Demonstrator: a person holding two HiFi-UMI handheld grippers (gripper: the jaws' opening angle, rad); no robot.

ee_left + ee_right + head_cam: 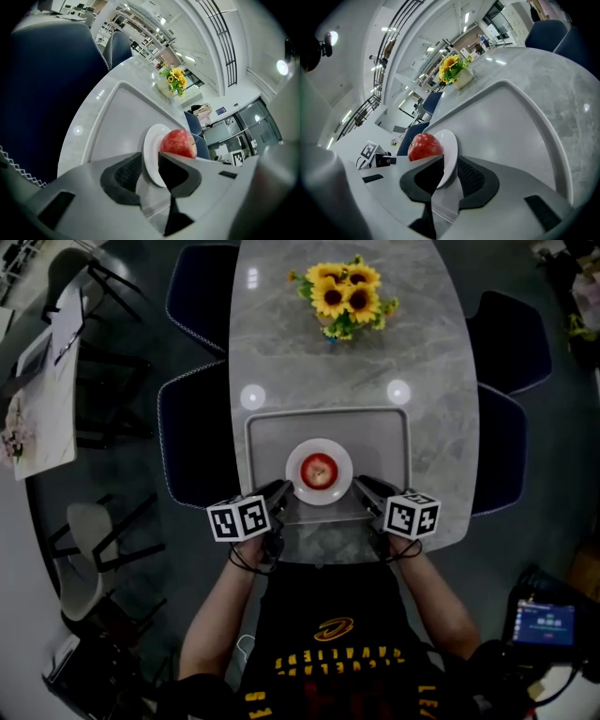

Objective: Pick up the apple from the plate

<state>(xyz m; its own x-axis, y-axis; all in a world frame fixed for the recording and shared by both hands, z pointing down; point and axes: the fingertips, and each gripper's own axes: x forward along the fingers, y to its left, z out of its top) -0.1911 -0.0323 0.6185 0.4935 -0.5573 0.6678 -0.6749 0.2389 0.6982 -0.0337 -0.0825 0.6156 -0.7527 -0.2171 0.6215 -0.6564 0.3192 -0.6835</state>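
A red apple (320,470) sits upright on a small white plate (298,457) in the middle of a grey tray (267,432). My left gripper (281,491) meets the plate's near-left rim and my right gripper (362,486) its near-right rim. In the left gripper view the plate (151,150) rim fills the narrow gap between the jaws of the left gripper (150,165), with the apple (178,143) just beyond. In the right gripper view the plate (449,145) rim is likewise pinched in the right gripper (449,172), and the apple (424,146) lies to the left.
The tray lies on a grey marble table (431,437) near its front edge. A vase of sunflowers (344,294) stands at the far end. Dark blue chairs (192,442) flank the table on both sides (502,442). The person's body is close against the near edge.
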